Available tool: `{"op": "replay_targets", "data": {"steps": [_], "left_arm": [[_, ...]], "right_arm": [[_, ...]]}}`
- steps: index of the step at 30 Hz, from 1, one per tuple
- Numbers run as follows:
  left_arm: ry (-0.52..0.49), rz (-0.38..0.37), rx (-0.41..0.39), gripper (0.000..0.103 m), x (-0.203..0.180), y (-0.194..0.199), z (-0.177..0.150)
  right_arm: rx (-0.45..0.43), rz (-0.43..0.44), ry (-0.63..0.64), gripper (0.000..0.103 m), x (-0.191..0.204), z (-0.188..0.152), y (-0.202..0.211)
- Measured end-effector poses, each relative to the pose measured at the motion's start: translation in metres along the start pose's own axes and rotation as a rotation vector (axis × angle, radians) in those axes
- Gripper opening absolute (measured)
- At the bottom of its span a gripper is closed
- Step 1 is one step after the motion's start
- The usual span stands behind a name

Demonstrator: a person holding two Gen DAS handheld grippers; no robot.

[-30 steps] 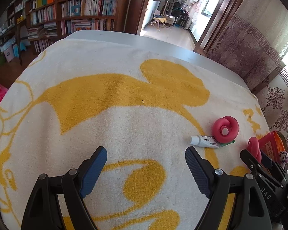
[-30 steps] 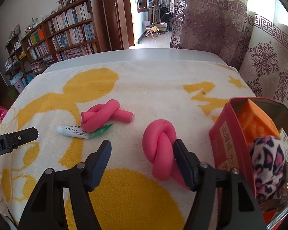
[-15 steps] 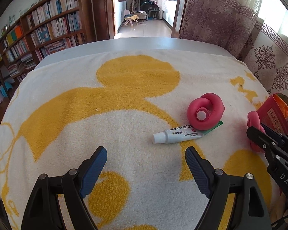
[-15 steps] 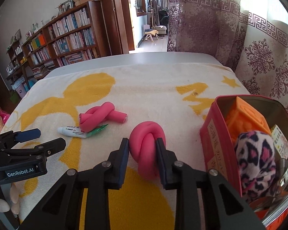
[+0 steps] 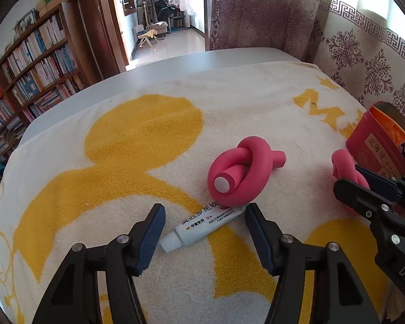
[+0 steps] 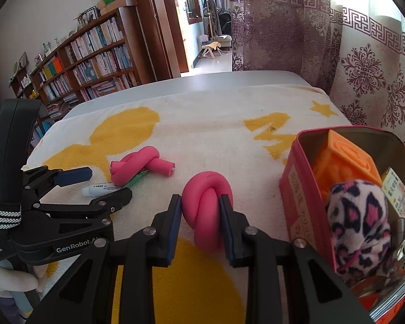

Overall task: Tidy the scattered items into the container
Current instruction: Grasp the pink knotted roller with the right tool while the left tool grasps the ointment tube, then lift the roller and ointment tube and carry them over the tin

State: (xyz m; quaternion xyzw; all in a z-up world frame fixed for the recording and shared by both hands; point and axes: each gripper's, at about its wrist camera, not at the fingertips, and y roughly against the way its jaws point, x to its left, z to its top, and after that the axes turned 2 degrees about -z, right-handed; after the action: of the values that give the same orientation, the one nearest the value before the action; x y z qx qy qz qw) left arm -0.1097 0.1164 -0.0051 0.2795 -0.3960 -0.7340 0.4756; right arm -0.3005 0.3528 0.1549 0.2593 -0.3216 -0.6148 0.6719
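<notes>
Your right gripper [image 6: 199, 208] jaws just closed on the pink knot [image 6: 206, 205]; tin [image 6: 305, 189] next. Left gripper [image 5: 205, 228] jaws wide, empty, now straddling the tube [image 5: 202, 225].

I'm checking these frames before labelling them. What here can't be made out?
- Red tin: right wrist view, its bottom is covered by the orange block and leopard-print pouch; the frame edge cuts its right side.
- Ointment tube: left wrist view, its tail lies under the knotted pink foam roller.
- Tube print: too small in the right wrist view.
</notes>
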Motion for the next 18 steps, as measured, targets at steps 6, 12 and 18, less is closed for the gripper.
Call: {"op": "replay_targets", "data": {"steps": [6, 12, 18], "left_arm": [[0.017, -0.002, -0.004, 0.027, -0.009, 0.018, -0.018], [0.084, -0.014, -0.027, 0.027, -0.002, 0.038, -0.037], [0.128, -0.026, -0.007, 0.041, 0.003, 0.028, -0.03]], "right_arm": [[-0.015, -0.002, -0.011, 0.03, -0.002, 0.001, 0.004], [-0.028, 0.005, -0.025, 0.03, -0.004, 0.003, 0.007], [-0.014, 0.024, -0.029, 0.03, -0.001, 0.001, 0.006]]}}
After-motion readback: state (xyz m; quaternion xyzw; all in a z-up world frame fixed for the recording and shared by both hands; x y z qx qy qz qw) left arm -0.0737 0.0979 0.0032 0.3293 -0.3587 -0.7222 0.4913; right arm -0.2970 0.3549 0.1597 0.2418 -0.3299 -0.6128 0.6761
